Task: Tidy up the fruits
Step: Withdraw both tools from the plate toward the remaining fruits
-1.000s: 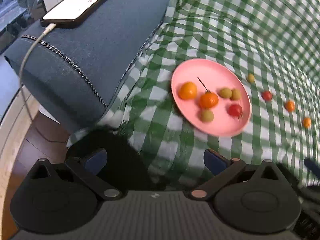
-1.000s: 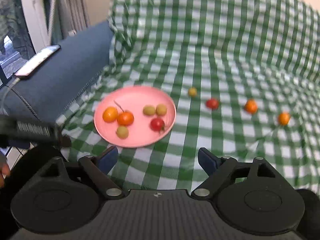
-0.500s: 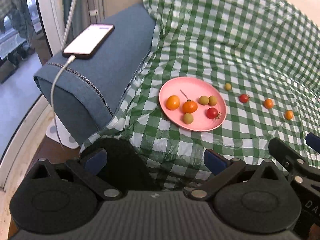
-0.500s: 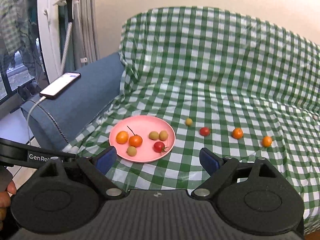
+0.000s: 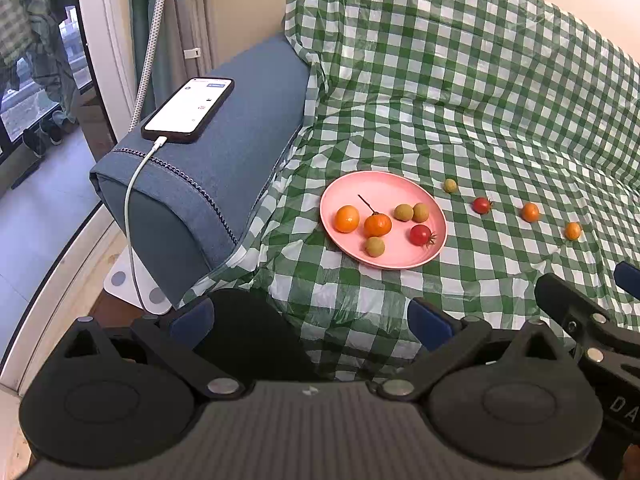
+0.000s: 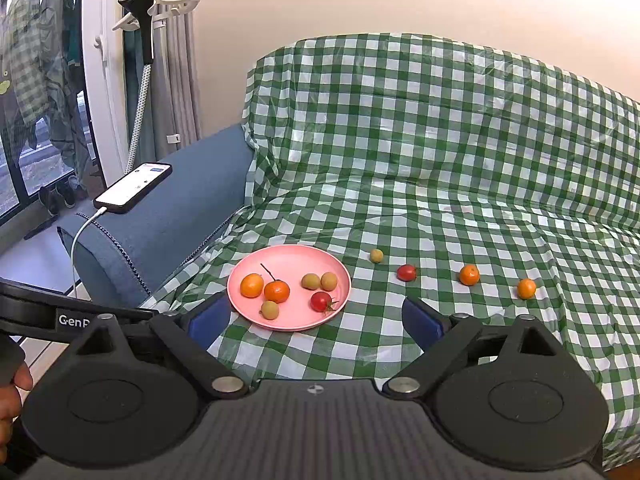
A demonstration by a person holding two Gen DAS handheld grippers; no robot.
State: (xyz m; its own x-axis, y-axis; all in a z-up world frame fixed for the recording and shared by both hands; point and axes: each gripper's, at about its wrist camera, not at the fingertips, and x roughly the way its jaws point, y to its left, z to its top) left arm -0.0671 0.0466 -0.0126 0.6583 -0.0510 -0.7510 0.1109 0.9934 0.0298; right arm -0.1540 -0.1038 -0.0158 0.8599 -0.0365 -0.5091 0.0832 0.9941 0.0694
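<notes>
1. A pink plate (image 6: 289, 255) is seen on the green checked cloth (image 6: 440, 208), just beside the blue armrest (image 6: 180, 208). Six small fruits already lie on it.
2. Four fruits are left on the cloth in a row leading away from the plate, on the side opposite the armrest: a green fruit (image 6: 376, 256) nearest its rim, then a red tomato (image 6: 406, 272), then an orange fruit (image 6: 469, 275), and a second orange fruit (image 6: 526, 288) farthest off.
3. The right gripper (image 6: 316, 316) is held back from the plate with nothing between its jaws, which are opening wider.
4. The left gripper (image 5: 310, 316) is likewise spread and empty, on the near side of the plate.
5. The step in hand is judged to be the reach for a loose fruit.
6. The green fruit, being closest to the plate, is probably best taken first.
7. The fingers should be lowered either side of the fruit before being closed, since round fruit on slack cloth is likely to roll.
8. A light squeeze is advised, as tomatoes may bruise.
9. The fruit should be released low over a bare part of the plate.
</notes>
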